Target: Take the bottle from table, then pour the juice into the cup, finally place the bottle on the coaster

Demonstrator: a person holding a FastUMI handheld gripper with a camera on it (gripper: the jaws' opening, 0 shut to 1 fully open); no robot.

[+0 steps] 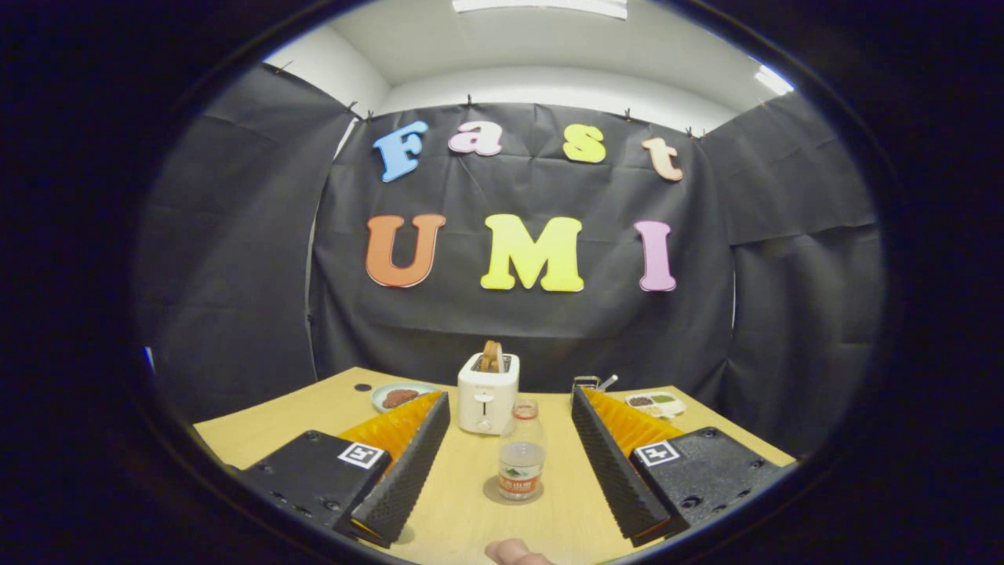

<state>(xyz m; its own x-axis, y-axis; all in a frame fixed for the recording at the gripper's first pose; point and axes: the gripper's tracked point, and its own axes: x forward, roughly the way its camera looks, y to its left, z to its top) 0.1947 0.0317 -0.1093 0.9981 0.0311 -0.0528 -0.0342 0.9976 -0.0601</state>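
A small clear bottle (pixel 521 453) with a red cap and a red-and-green label stands upright on a round coaster (pixel 513 492) on the wooden table (pixel 314 416). It holds a little clear liquid. My gripper (pixel 510 463) is open, its two fingers (pixel 408 463) spread wide to either side of the bottle without touching it. The bottle stands between the fingers, about level with their middle.
A white toaster (pixel 487 402) with bread in its slot stands just behind the bottle. A plate (pixel 400 395) with dark food lies back left. A tray (pixel 656 403) of small food portions sits back right. A fingertip (pixel 514 552) shows at the near table edge.
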